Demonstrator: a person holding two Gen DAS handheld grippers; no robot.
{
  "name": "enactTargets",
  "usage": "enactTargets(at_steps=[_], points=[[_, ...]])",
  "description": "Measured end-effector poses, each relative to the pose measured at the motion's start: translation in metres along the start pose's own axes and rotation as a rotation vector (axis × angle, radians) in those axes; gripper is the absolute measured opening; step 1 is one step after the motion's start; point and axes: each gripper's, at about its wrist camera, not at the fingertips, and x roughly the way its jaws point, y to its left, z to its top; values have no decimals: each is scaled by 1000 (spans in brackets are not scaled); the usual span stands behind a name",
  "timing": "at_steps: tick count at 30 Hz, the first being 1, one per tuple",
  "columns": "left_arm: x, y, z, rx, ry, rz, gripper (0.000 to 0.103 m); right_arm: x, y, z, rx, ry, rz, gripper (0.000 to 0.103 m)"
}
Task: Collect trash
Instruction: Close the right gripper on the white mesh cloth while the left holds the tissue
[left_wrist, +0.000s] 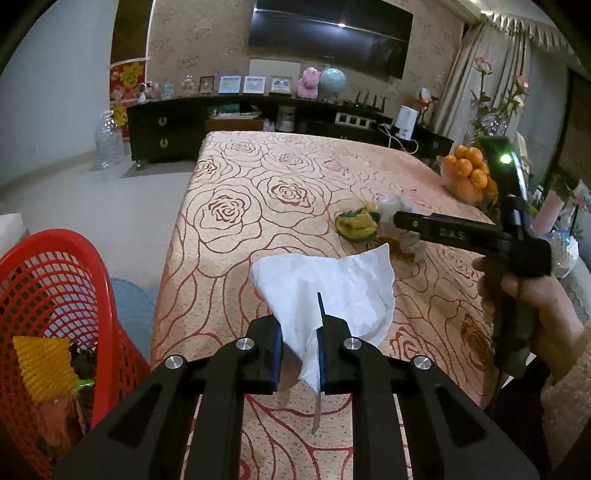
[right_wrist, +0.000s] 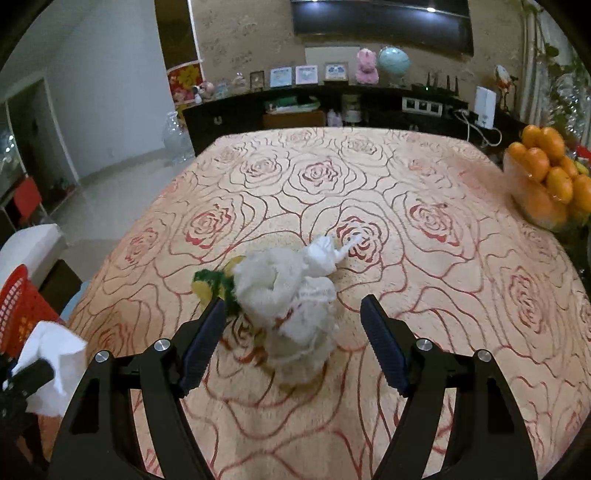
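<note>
Left gripper (left_wrist: 300, 363), closest to the lens, is pinched tight on a white tissue (left_wrist: 332, 291) and holds it clear of the tablecloth (left_wrist: 280, 177).

Far left, beside the table: red mesh basket (left_wrist: 62, 295), already holding a yellow foam net (left_wrist: 44, 369) and some darker scraps. So collection is partly done; the tissue looks like the next thing to go in, not yet dropped.

Mid-table, what is left: a yellow-green scrap (right_wrist: 210, 284) touching a heap of crumpled white foam netting and tissue (right_wrist: 291, 295). Right gripper (right_wrist: 291, 341) hangs just over the heap with its jaws spread, the heap between them, pads apparently not pressing on it.

Right edge: bowl of oranges (right_wrist: 546, 177), well apart from the trash, not to be taken. Rest of the cloth is bare as far as seen. Nothing blocks the heap; the basket route looks open, though the two grippers work close together.
</note>
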Motion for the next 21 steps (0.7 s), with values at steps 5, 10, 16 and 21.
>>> enactTargets(at_steps=[5, 10, 16, 21], points=[[0, 1, -2, 5, 0, 9, 13, 18, -5, 1, 30, 50, 15, 71], [3, -1, -3, 6, 6, 12, 13, 20, -6, -1, 37, 60, 40, 50], [0, 0, -2, 8, -9, 34, 13, 7, -5, -10, 65, 61, 75, 41], [-6, 3, -2, 2, -25, 39, 13, -24, -12, -16, 114, 24, 90, 41]])
